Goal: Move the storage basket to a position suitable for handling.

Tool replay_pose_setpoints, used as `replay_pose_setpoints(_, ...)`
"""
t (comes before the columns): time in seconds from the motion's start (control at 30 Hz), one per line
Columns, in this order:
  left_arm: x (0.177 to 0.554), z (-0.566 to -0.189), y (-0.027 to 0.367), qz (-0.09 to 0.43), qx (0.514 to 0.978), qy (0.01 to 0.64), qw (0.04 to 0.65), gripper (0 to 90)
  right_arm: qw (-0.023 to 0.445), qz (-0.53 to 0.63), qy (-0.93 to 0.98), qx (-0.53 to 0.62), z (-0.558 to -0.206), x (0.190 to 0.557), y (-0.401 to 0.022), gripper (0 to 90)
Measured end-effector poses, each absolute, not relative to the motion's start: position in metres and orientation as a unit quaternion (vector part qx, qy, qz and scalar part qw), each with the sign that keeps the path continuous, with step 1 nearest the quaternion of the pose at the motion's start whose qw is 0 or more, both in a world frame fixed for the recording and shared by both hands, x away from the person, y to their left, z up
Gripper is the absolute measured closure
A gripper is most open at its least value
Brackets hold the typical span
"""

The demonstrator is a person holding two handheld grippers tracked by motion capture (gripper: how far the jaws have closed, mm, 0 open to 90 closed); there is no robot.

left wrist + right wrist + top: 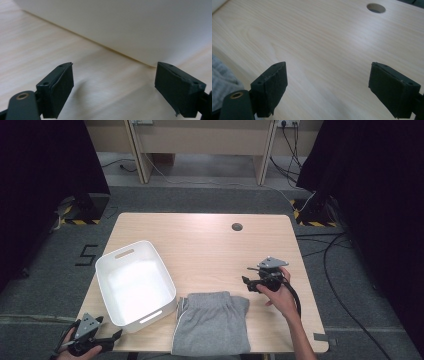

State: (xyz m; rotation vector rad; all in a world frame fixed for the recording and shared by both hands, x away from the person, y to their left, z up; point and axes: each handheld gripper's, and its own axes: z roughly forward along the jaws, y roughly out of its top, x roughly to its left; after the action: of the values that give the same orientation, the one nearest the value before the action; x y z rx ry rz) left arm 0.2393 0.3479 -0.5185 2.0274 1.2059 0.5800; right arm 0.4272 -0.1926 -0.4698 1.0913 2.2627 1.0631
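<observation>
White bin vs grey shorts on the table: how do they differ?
The white bin is a rigid, open-topped tub with handle slots, standing empty; the grey shorts are soft cloth, folded flat. The bin sits on the table's left half, turned at an angle; the shorts lie at the near edge, about mid-table, roughly square to it. The bin is bright and smooth, the shorts darker with pale side piping. Both rest on the wooden table, side by side, held by neither claw.

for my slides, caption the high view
Open tongs and flank folded grey shorts beside a white bin.
</observation>
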Motion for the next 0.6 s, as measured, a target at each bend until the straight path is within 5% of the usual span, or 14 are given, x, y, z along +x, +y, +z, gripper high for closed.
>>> replay_pose_setpoints(0.3, 0.23, -0.515, 0.317, 0.208, 0.787, 0.44, 0.378, 14.7, 0.198, 0.399, 0.821, 0.358, -0.455, 0.446, -0.151, 16.7)
replay_pose_setpoints(0.6, 0.237, -0.507, 0.318, 0.214, 0.744, 0.478, 0.415, 11.9, 0.187, 0.412, 0.829, 0.33, -0.446, 0.455, -0.118, 16.9)
